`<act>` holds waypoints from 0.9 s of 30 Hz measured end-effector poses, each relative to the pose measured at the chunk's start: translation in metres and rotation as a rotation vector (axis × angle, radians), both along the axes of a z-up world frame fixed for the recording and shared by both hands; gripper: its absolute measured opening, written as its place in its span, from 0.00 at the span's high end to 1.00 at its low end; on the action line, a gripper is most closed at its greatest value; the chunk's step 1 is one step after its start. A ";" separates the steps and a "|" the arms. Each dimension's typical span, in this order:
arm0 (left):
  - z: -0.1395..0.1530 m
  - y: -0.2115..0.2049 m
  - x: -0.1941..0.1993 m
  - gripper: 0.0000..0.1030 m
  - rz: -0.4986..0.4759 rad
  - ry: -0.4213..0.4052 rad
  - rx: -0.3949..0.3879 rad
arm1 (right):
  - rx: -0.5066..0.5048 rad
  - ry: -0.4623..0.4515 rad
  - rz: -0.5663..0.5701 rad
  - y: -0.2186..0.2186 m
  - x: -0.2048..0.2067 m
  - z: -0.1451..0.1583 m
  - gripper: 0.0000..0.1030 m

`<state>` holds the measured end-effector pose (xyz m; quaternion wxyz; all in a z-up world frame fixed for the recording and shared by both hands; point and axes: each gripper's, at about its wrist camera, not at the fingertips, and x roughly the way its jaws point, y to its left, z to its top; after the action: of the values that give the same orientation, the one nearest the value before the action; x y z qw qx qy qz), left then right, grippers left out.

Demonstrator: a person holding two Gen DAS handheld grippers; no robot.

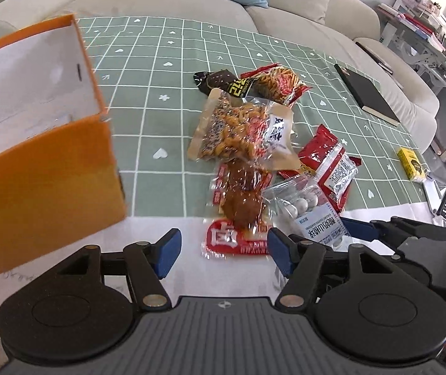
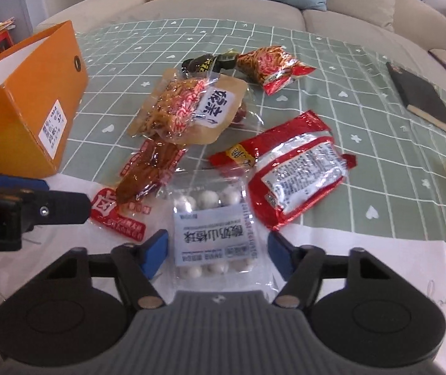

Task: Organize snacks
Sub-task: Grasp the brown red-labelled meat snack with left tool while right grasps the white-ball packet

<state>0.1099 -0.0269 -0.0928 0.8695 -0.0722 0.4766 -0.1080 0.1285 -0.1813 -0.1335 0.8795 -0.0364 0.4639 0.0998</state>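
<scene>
1. We count six snack packets (image 2: 191, 109) heaped mid-worktop (image 2: 363, 118) beside one orange box (image 2: 29, 109).
2. Our left hand-held gripper (image 1: 221, 251) and right hand-held gripper (image 2: 218, 251) both gape, empty; the right straddles the white-ball packet (image 2: 213, 225).

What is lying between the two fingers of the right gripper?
In the right wrist view, the clear bag of white balls lies on the table between the open fingers of the right gripper; whether they touch it is unclear.

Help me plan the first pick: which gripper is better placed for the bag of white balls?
Right. The right gripper is open with the bag of white balls between its fingers; the left gripper faces the braised-meat packet.
</scene>
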 end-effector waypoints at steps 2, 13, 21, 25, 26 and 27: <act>-0.003 -0.005 0.008 0.23 -0.008 0.008 0.003 | -0.001 0.001 -0.021 -0.003 0.003 0.000 0.41; -0.026 -0.030 0.050 0.15 0.010 0.088 0.018 | -0.005 -0.002 -0.079 -0.014 0.007 0.000 0.41; -0.033 -0.060 0.052 0.21 -0.076 0.046 0.217 | -0.002 -0.009 -0.072 -0.014 0.007 -0.001 0.40; -0.033 -0.061 0.051 0.31 -0.097 0.022 0.235 | -0.009 -0.010 -0.064 -0.013 0.006 -0.002 0.40; -0.033 -0.060 0.051 0.32 -0.096 0.023 0.232 | -0.007 -0.010 -0.064 -0.013 0.006 -0.002 0.40; -0.033 -0.059 0.051 0.43 -0.097 0.019 0.233 | -0.005 -0.009 -0.066 -0.014 0.006 -0.001 0.40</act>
<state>0.1606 -0.0863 -0.1253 0.8611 0.0513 0.4971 -0.0934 0.1345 -0.1949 -0.1348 0.8843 -0.0239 0.4611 0.0695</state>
